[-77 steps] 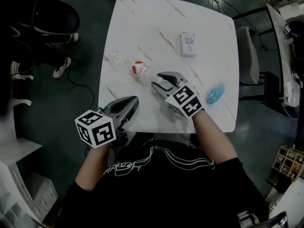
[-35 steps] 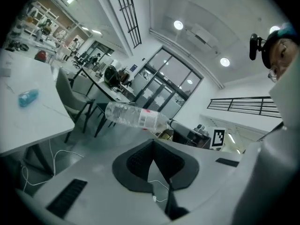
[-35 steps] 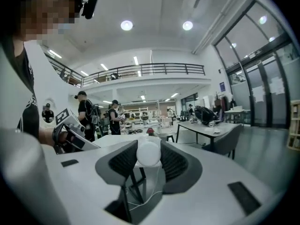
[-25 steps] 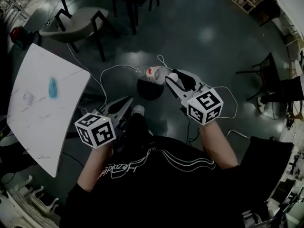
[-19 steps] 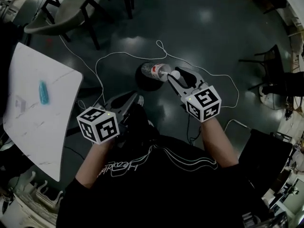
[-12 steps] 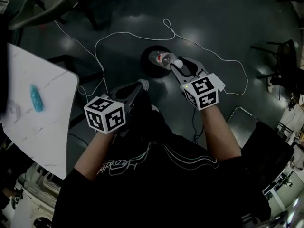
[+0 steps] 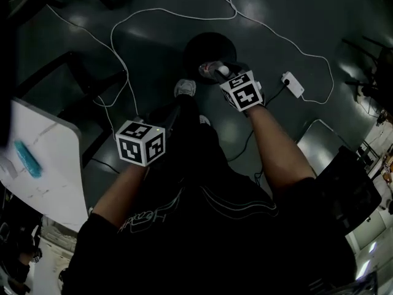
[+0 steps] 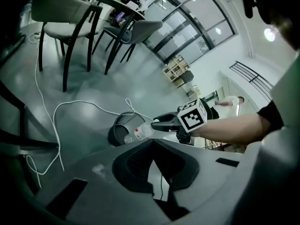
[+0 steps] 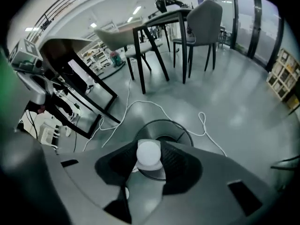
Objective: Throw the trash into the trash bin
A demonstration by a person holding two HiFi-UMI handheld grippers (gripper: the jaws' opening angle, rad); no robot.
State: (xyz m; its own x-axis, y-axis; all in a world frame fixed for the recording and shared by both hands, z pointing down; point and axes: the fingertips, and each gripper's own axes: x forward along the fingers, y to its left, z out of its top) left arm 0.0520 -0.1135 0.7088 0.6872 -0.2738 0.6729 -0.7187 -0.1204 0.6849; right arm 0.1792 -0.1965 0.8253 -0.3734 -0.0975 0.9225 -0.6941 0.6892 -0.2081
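Beside the trash bin (image 7: pixel 194 47), white cable (image 7: pixel 153 8) loops.

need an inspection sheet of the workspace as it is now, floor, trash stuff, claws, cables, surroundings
surface: dark glossy floor; white table at left edge
job's things: plastic bottle held over black trash bin
clutter: blue packet on the table
grippers: right claw shut on the bottle's cap end; left claw shut, empty
cables: white cable loops past the bin; power strip nearby
surroundings: grey chair, dark-legged table
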